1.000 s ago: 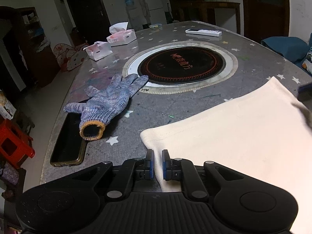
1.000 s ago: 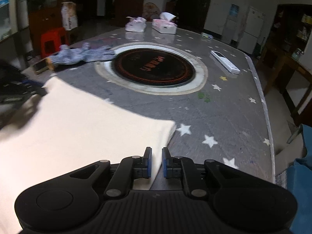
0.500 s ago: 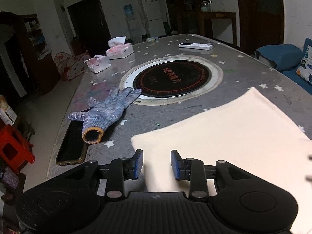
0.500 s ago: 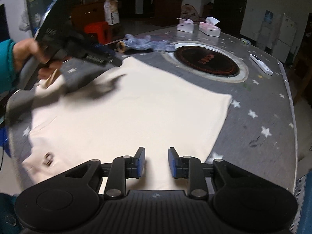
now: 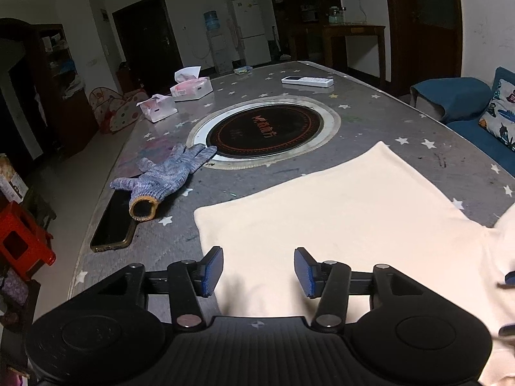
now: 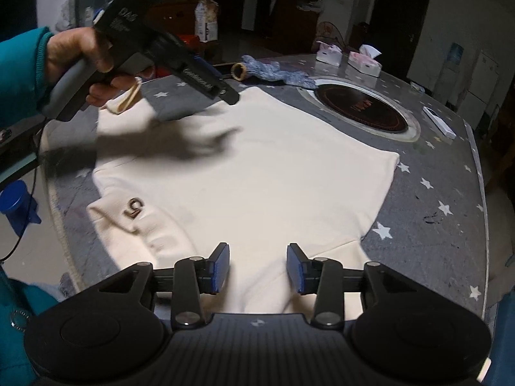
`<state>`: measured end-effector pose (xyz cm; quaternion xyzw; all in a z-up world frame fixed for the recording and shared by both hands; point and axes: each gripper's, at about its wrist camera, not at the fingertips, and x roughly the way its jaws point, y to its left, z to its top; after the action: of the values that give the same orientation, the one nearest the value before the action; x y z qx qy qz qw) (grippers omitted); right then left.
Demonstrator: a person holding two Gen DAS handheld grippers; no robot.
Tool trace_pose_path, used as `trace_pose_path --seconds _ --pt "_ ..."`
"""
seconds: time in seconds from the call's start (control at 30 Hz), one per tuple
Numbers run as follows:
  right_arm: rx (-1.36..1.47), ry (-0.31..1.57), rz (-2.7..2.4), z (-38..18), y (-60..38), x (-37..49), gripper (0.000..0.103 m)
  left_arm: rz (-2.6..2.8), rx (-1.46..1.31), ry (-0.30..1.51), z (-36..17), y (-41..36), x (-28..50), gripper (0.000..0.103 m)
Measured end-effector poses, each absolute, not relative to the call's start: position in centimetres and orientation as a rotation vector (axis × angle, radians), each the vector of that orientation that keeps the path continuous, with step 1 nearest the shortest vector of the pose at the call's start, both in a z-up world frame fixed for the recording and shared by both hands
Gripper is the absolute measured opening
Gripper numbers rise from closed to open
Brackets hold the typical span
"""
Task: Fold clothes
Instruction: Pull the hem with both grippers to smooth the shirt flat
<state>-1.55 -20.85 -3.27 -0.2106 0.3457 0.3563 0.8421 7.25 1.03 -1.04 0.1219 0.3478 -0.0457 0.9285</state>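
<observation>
A cream sweatshirt point(image 6: 257, 173) lies flat on the grey star-patterned table point(image 6: 428, 193); it also shows in the left wrist view point(image 5: 347, 212). A sleeve with a dark "5" patch point(image 6: 133, 209) is folded over its near left part. My left gripper point(image 5: 257, 271) is open and empty above the garment's left side. It shows in the right wrist view point(image 6: 225, 91), held by a hand above the far left corner. My right gripper point(image 6: 258, 267) is open and empty over the near edge of the sweatshirt.
A blue knitted glove point(image 5: 167, 177) and a dark phone point(image 5: 112, 225) lie at the table's left edge. A round black cooktop point(image 5: 264, 132) is set in the middle. Two tissue boxes point(image 5: 190, 88) and a white remote point(image 5: 307, 81) lie beyond. A blue sofa point(image 5: 466, 109) is at right.
Both grippers have let go of the sweatshirt's edge, opened wide and pulled back and up. The garment now lies spread flat on the table.
</observation>
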Motion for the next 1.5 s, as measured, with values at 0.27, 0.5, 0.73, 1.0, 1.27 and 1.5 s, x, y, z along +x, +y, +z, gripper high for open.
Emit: trace_pose_path --seconds 0.27,0.5,0.73,1.0,1.27,1.5 --pt "-0.474 0.725 0.777 -3.8 -20.6 -3.6 0.043 -0.111 0.247 0.702 -0.6 -0.3 5.4 0.056" --pt "-0.399 0.727 0.759 -3.2 -22.2 -4.4 0.043 -0.138 0.233 0.711 -0.8 -1.3 4.4 0.056" --pt "-0.256 0.751 0.612 -2.3 -26.6 -3.6 0.043 -0.196 0.222 0.718 -1.3 -2.8 3.4 0.056" --pt "-0.099 0.794 0.352 -2.8 -33.8 -2.4 0.042 -0.307 0.230 0.727 -2.4 -5.4 1.7 0.056" --pt "-0.039 0.848 0.208 -5.0 -37.4 0.2 0.041 -0.392 0.272 0.758 -4.0 -7.5 0.1 0.056" --pt "-0.127 0.836 0.178 -5.6 -37.6 2.8 0.041 -0.409 0.297 0.797 -5.4 -7.8 -0.5 0.056"
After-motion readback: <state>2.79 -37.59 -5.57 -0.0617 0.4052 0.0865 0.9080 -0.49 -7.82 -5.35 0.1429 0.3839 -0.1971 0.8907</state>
